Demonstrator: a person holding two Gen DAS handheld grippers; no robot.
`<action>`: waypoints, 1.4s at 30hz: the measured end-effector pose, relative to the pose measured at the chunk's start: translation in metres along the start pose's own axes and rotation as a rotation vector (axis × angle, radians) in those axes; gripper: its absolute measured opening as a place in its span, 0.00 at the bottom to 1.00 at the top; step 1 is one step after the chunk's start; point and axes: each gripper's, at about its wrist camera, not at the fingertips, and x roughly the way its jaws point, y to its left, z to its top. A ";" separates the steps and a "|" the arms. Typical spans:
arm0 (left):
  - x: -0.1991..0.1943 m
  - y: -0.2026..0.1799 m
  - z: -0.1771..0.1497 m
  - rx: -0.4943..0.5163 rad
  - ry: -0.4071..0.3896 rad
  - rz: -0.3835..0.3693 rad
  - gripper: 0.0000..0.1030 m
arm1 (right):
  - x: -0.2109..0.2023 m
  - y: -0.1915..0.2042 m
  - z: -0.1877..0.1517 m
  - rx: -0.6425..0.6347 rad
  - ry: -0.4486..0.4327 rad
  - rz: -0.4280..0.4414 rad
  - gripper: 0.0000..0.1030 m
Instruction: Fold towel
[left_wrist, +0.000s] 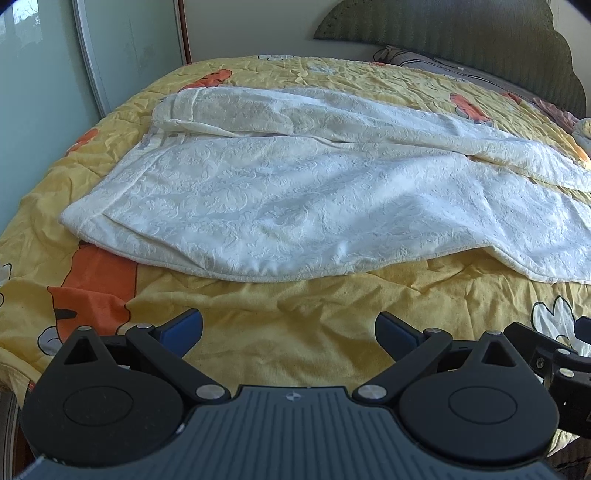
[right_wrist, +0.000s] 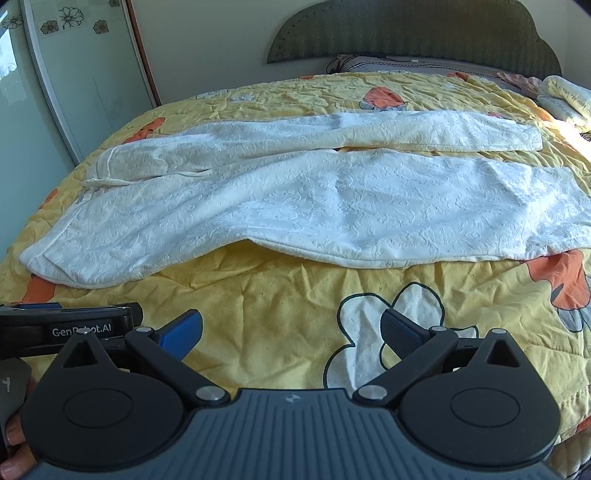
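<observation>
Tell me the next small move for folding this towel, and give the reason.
Probably bring both open grippers forward to the towel's near edge, the left gripper toward its left corner, the right gripper toward its right. Both are empty and short of the towel, which lies long and loosely doubled on the yellow bedspread.

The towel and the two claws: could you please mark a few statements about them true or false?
1. The towel lies on a yellow quilt. True.
2. The left claw grips the towel's edge. False: it is open, short of the towel, holding nothing.
3. The right claw is open. True.
4. The towel is rolled into a tight ball. False: it lies spread out, with a long strip along its far side.
5. A headboard stands beyond the bed. True.
</observation>
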 end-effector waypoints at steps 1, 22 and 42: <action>0.000 0.000 -0.001 0.004 0.002 0.001 0.98 | 0.000 0.000 -0.001 0.003 0.004 0.002 1.00; 0.006 -0.001 -0.003 0.019 0.030 -0.003 0.98 | 0.004 0.002 -0.003 0.001 0.020 0.022 1.00; 0.006 -0.002 -0.003 0.038 0.030 0.002 0.98 | 0.004 0.001 -0.003 0.005 0.020 0.041 1.00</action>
